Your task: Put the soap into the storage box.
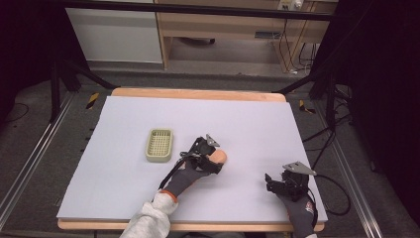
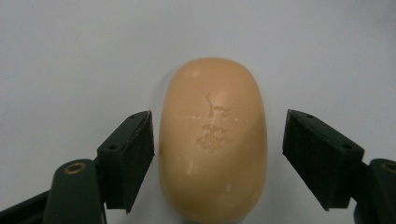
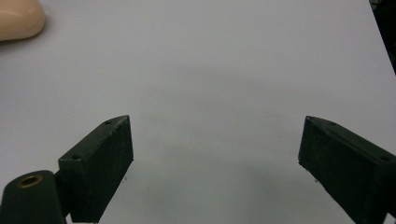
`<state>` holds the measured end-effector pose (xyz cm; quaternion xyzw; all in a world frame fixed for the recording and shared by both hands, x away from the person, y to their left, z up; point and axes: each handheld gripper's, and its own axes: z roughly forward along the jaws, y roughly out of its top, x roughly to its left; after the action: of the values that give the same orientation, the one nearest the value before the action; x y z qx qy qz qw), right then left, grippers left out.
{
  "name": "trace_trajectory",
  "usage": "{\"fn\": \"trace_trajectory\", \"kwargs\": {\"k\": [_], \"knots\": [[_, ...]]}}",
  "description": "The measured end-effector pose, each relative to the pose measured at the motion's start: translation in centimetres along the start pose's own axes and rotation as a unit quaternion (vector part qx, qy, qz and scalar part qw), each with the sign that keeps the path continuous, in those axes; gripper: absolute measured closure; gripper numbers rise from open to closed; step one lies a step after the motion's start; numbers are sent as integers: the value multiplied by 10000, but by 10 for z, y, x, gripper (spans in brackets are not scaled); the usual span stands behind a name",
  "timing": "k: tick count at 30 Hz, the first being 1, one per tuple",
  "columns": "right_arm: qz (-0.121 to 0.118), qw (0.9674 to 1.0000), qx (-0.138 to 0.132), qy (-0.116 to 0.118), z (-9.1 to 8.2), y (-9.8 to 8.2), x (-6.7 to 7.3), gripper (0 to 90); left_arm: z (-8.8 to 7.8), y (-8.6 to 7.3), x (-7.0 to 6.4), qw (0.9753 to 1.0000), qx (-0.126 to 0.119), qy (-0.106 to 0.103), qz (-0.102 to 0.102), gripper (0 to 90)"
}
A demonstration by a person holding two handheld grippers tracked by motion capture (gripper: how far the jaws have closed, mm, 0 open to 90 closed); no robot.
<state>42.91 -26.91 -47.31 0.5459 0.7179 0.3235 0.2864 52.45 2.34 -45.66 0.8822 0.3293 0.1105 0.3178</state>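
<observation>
White paper covers the wooden tabletop (image 1: 124, 148), with dark floor and a pale cabinet beyond it. I read the step in hand as the grasp on the peach-coloured oval bar of soap (image 2: 213, 140), which lies flat on the tabletop near the middle, to the right of the pale green slotted plastic soap dish (image 1: 159, 145) and apart from it.

My left hand-held gripper (image 2: 217, 158) straddles the soap with its jaws apart: the left pad sits just beside the soap's flank, the right pad stands off with a clear gap. As I judge it, the next move calls for closing evenly on the long sides, gently, since the bar looks smooth and could squirt out, then lifting toward the dish.

From the high view, my left forearm in its grey sleeve reaches in diagonally from the bottom edge, the gripper low and pointing forward-right. My right hand-held gripper (image 3: 215, 154) rests near the tabletop's right front corner, jaws wide apart over bare paper, well away from the soap.
</observation>
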Motion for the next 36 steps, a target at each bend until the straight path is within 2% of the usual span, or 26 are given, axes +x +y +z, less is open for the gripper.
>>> {"fn": "trace_trajectory", "kwargs": {"k": [13, 23, 36], "knots": [[44, 10000, 25, 12, 0, 0, 1, 103, 11, -1, 2, 9999, 145, 6, -13, 298], [51, 10000, 25, 9, 0, 0, 1, 103, 14, 1, 4, 9997, 228, -87, -60, 308], [59, 10000, 16, 0, 0, 0, 1, 103, 14, 2, 2, 9996, 274, -24, 55, 315]]}}
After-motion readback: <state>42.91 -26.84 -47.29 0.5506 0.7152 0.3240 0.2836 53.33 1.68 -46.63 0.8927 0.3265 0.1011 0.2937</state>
